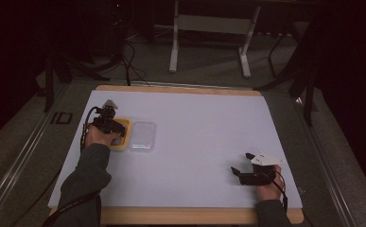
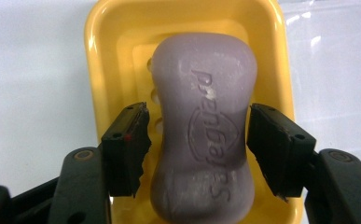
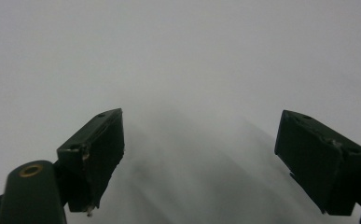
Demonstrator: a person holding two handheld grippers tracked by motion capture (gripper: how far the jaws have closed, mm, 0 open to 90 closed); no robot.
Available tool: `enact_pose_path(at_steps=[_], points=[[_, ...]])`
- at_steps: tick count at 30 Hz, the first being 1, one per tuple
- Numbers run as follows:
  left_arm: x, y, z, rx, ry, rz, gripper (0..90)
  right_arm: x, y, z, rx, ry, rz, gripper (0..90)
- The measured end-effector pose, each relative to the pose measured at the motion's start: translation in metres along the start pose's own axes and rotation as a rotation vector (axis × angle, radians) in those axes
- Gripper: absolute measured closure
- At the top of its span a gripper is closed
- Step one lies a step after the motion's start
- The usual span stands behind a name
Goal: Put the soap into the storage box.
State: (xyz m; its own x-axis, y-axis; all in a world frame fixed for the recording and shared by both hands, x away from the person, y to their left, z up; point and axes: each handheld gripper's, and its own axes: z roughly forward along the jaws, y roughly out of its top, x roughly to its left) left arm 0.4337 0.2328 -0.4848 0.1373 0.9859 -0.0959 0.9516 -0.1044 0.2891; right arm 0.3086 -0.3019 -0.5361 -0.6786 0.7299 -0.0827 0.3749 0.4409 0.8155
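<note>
A purple bar of soap [image 2: 201, 135] with embossed lettering lies in a yellow soap dish [image 2: 103, 56] on the white mat. My left gripper [image 2: 199, 140] points down over the dish [image 1: 125, 137], one jaw on each side of the soap. A thin gap shows at the left pad [image 2: 129, 144], so the jaws stand open around the bar. In the high view the left gripper [image 1: 108, 124] sits at the mat's left side. My right gripper [image 1: 240, 162] rests near the front right, open with nothing between its jaws [image 3: 199, 149].
A clear plastic lid [image 1: 142, 135] lies just right of the dish, also at the upper right of the left gripper view [image 2: 336, 56]. The white mat [image 1: 195, 142] covers a wooden board. A white table frame [image 1: 173, 52] stands on the floor beyond.
</note>
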Motion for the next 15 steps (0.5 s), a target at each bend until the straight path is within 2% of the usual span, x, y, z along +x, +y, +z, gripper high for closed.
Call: enact_pose_path(at_steps=[5, 9, 11, 13, 15], points=[[0.001, -0.002, -0.006, -0.010, -0.007, 0.013, 38.5, 0.000, 0.000, 0.000, 0.001, 0.000, 0.000, 15.4], [0.001, -0.006, -0.016, -0.059, -0.007, 0.041, 39.0, 0.000, 0.000, 0.000, 0.001, 0.000, -0.003, 15.4], [0.001, -0.010, -0.020, -0.113, -0.031, 0.071, 39.4, 0.000, 0.000, 0.000, 0.002, -0.001, -0.003, 15.4], [0.000, -0.013, -0.022, -0.137, -0.039, 0.092, 39.5, 0.000, 0.000, 0.000, 0.002, 0.000, -0.002, 15.3], [-0.002, -0.017, -0.024, -0.153, -0.046, 0.134, 39.7, 0.000, 0.000, 0.001, 0.004, 0.000, -0.002, 15.3]])
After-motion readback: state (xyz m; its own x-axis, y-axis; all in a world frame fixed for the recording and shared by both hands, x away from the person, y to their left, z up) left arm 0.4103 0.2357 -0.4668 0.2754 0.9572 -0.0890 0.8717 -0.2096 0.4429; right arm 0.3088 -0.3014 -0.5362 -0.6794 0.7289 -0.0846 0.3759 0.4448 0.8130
